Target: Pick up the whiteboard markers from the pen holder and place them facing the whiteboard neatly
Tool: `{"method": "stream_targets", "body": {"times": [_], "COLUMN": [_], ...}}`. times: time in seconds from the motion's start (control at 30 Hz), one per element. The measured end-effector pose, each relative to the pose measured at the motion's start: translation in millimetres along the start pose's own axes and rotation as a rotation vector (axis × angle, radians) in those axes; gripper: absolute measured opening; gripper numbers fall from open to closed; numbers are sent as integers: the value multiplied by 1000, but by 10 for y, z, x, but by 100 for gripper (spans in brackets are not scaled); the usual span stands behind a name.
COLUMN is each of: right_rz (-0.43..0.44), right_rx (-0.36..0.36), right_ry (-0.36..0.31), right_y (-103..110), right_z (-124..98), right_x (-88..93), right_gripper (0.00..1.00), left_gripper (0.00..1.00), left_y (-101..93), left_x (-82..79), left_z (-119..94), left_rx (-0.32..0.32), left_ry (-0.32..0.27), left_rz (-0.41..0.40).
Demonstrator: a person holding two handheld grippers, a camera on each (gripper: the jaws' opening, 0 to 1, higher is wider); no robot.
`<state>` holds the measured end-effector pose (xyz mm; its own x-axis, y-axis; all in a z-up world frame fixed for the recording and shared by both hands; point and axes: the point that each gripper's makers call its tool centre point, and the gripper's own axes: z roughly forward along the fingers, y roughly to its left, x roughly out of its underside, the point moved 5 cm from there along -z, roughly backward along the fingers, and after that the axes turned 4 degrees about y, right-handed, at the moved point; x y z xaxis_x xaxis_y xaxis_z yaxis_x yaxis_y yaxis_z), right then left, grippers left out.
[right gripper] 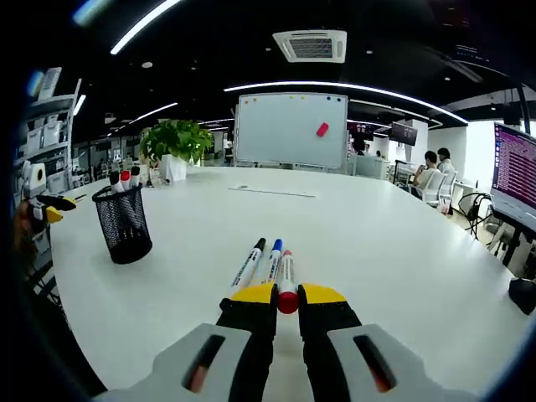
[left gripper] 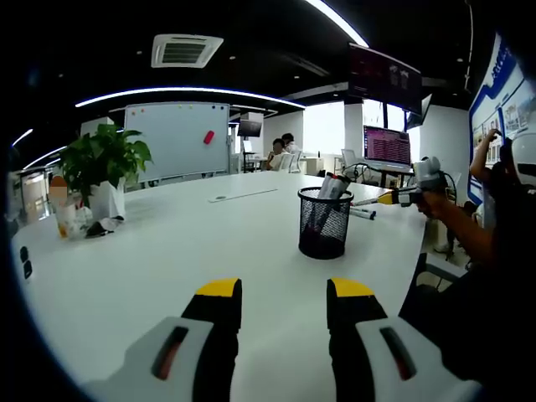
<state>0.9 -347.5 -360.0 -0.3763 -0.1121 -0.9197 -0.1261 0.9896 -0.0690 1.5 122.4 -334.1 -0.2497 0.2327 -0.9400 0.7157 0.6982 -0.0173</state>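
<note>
Right gripper (right gripper: 288,295): its jaws are shut on the red marker (right gripper: 286,280), low in the middle of the frame.
Left gripper (left gripper: 285,295): its jaws are wide open and hold nothing.
Risk: the red marker may roll crooked if let go too fast.
Markers: a black marker (right gripper: 249,263) and a blue marker (right gripper: 273,259) lie side by side on the worktop (right gripper: 377,243), tips toward the whiteboard (right gripper: 290,129).
Pen holder (right gripper: 122,223): at the left, more markers stand inside.

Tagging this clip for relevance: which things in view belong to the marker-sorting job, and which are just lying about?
Job:
- mesh pen holder, markers inside
- black marker and blue marker laid on the table
- red marker between the right gripper fingers
- whiteboard
- left gripper, open

Lying about:
- potted plant
- monitor
</note>
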Motion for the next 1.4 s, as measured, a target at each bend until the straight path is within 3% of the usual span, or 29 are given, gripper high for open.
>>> {"method": "stream_targets", "body": {"times": [0.33,0.83,1.03,1.4], "right_rz": [47,79,155,160], "right_rx": [3,1,-26,-8], "right_ry": [23,76,94,134], "right_y": [-110,-68,-48,55], "right_z": [81,160,158,148], "right_x": [-22,88,112,205], "right_gripper": [13,13,13,13], "left_gripper": [42,42,42,42], "left_y": [26,15,29,20], "left_x": [-2,10,15,29], "left_z": [5,19,18,21], "left_rx": [-3,2,-1,1], "left_ry": [-2,3,2,6], "left_rz": [-5,-4,-8,-9]}}
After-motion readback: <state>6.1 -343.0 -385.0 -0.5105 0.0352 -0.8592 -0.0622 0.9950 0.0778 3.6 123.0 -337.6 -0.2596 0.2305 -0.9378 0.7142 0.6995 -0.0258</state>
